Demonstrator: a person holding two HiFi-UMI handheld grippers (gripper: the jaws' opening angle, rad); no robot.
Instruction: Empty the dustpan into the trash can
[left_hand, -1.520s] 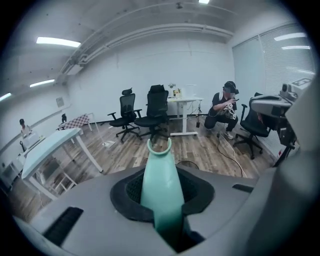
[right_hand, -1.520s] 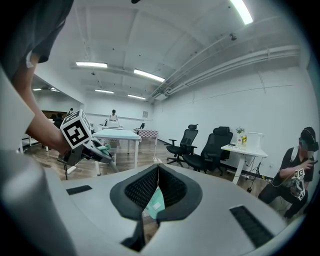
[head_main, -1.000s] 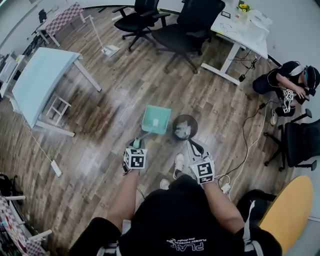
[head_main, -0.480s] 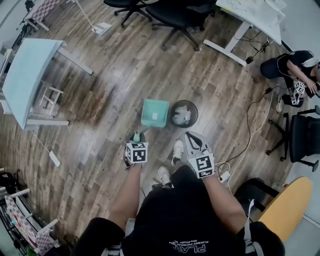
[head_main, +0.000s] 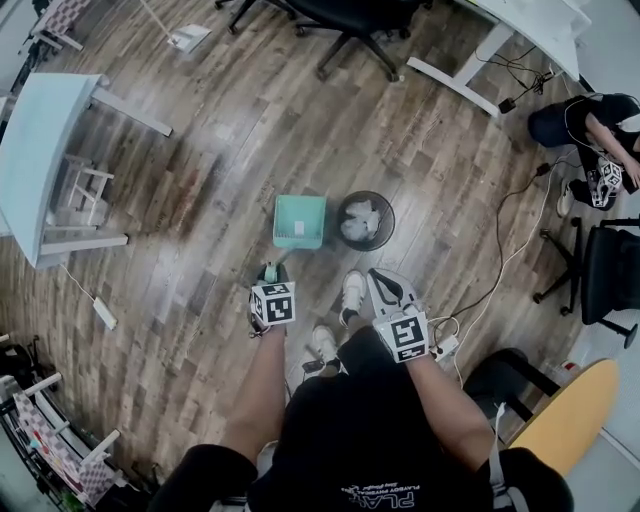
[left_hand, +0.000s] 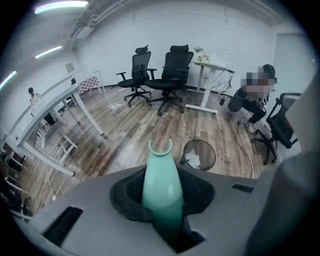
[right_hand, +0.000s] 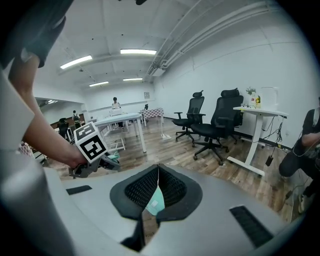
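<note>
A teal dustpan (head_main: 299, 221) sits low over the wood floor, just left of a black mesh trash can (head_main: 364, 220) that holds crumpled white paper. A small white scrap lies in the pan. My left gripper (head_main: 270, 277) is shut on the dustpan's teal handle (left_hand: 160, 175), which runs up between the jaws toward the trash can (left_hand: 198, 155). My right gripper (head_main: 379, 282) hovers to the right, near the can, holding nothing. Its jaws meet at the tips (right_hand: 158, 172), and a sliver of the dustpan (right_hand: 155, 202) shows through the gap behind them.
The person's shoes (head_main: 352, 293) stand just behind the can. A pale table (head_main: 40, 150) is at the left, office chairs (head_main: 345, 15) and a white desk (head_main: 540, 25) at the back. Another person (head_main: 590, 125) crouches at the right, with cables (head_main: 500, 250) on the floor.
Both grippers have come down. The dustpan has dropped from beyond the can's left rim to beside it. The head view has shifted so the far furniture slides upward.
</note>
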